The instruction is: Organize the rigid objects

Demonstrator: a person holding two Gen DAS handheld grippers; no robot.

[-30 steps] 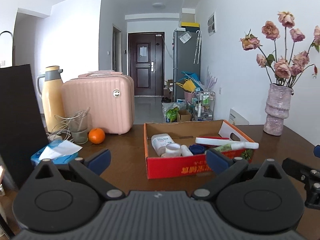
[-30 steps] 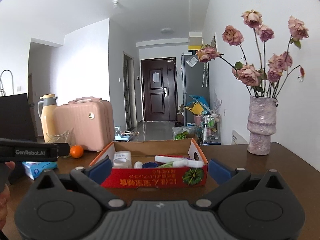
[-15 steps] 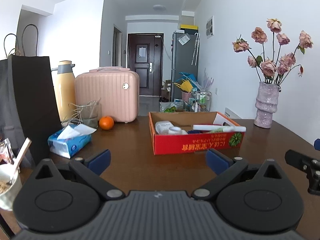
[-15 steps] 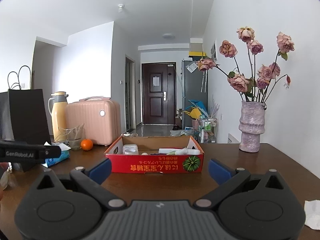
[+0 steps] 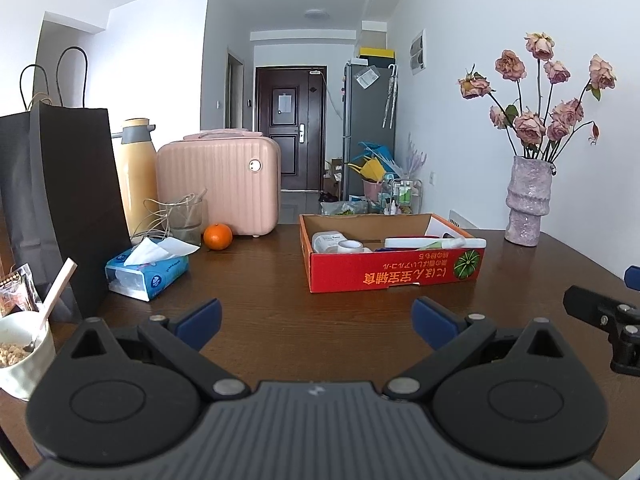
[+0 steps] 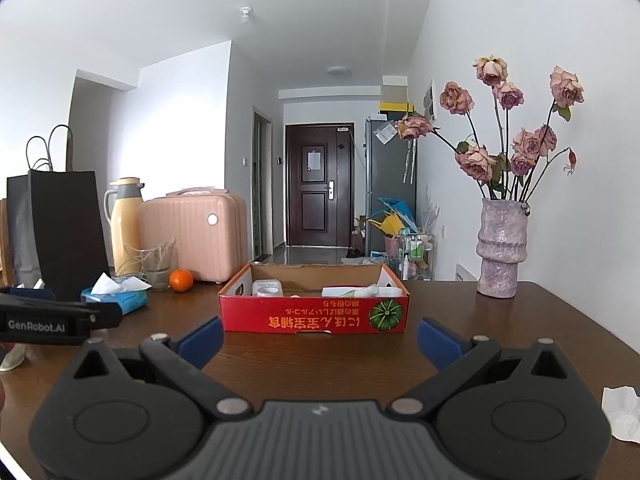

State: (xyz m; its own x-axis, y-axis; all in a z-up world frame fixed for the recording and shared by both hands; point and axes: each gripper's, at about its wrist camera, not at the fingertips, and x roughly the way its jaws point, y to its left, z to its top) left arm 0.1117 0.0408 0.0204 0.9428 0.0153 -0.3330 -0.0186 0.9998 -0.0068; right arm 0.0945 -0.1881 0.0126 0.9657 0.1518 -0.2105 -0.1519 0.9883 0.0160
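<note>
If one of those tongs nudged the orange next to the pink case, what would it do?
The orange is round and sits loose on the bare wooden table, so it would probably roll rather than slide. Its skin looks smooth, so wide-open tongs might slip off it. It looks firm enough to stand a gentle squeeze.

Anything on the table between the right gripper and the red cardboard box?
No, only bare brown wooden table between the right gripper and red cardboard box, per the right wrist view.
</note>
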